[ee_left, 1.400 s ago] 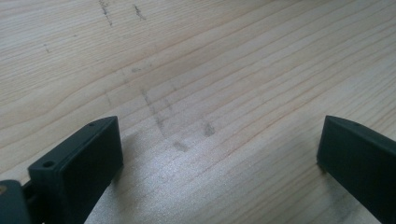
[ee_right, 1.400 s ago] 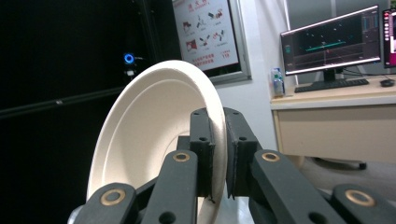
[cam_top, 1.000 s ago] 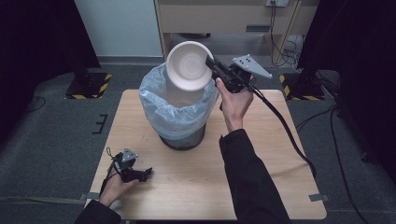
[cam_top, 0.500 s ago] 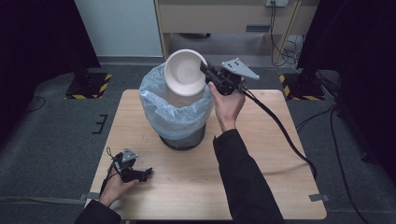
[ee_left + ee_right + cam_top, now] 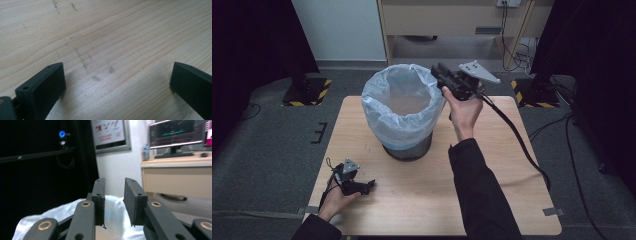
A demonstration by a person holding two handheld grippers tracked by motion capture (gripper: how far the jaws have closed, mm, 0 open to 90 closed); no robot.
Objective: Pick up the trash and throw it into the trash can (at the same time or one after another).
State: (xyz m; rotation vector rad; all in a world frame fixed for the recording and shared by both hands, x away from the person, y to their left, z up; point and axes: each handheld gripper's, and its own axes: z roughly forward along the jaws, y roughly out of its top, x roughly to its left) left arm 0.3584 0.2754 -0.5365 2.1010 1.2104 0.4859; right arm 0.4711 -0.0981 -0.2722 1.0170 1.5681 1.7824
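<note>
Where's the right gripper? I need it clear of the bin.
High view: right gripper hovers at the bin's far right rim, jaws open and empty.

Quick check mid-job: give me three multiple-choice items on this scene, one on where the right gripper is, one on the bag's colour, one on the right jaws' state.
1. Where is the right gripper?
A. at the far rim of the lined bin
B. flat on the table
C. beside the left gripper

2. What colour is the bin bag?
A. black
B. pale blue-white
C. red

3. How do the right jaws stand?
A. clamped on a bowl
B. holding the bag
C. apart, nothing between them

Answers: 1 A, the high view shows it raised at the rim; 2 B, translucent pale liner; 3 C, a bare gap between the pads, which have just been opening.
</note>
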